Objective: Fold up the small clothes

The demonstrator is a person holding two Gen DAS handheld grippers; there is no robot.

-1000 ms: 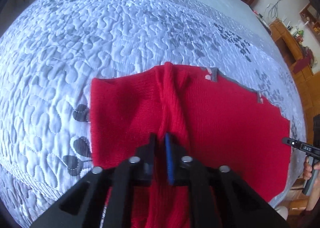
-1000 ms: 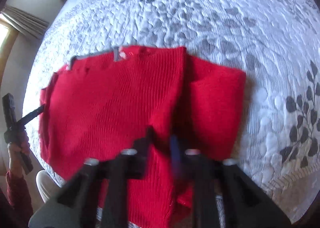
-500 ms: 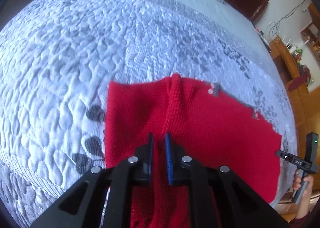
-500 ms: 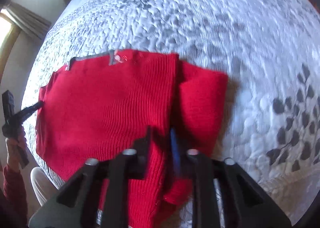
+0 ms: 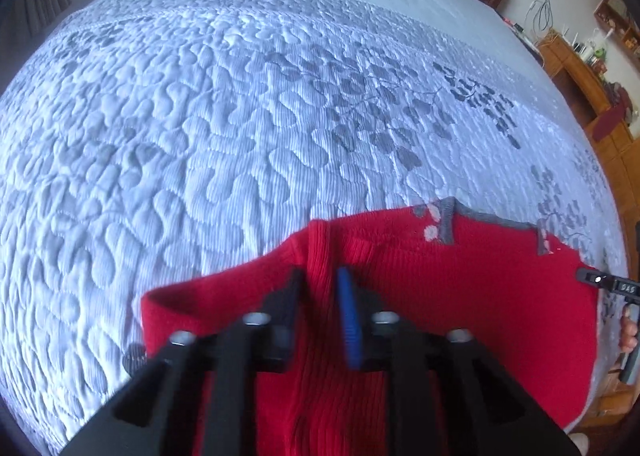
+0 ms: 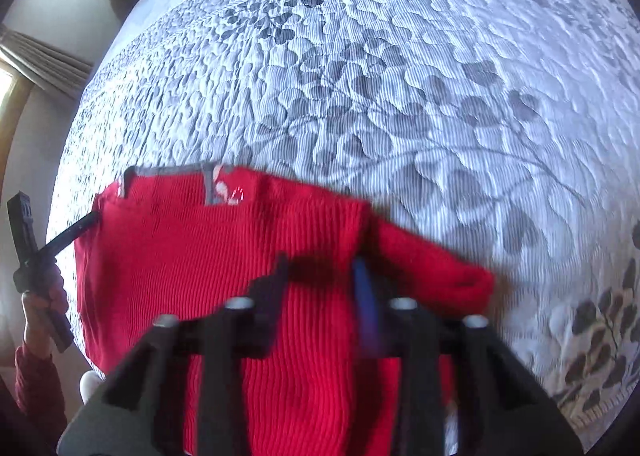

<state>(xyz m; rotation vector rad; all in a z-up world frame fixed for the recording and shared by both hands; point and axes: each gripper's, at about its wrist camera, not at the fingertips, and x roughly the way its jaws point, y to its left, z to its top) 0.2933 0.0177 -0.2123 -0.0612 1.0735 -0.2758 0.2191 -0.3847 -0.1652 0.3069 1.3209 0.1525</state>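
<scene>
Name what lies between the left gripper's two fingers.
A raised ridge of the red sweater runs between the left gripper's fingers, seen in the left wrist view.

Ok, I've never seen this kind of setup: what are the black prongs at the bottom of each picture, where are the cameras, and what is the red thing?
No robot here: a person holds a two-finger gripper in each hand, each with a fisheye camera looking along its fingers. One picture is from the left gripper, the other from the right gripper; the black prongs are their fingers. On the quilted bed lies a red knit garment with grey trim, partly folded. Each gripper pinches a raised ridge of the knit between its fingers. At the edge of each picture you can see the other gripper in the person's hand.
</scene>
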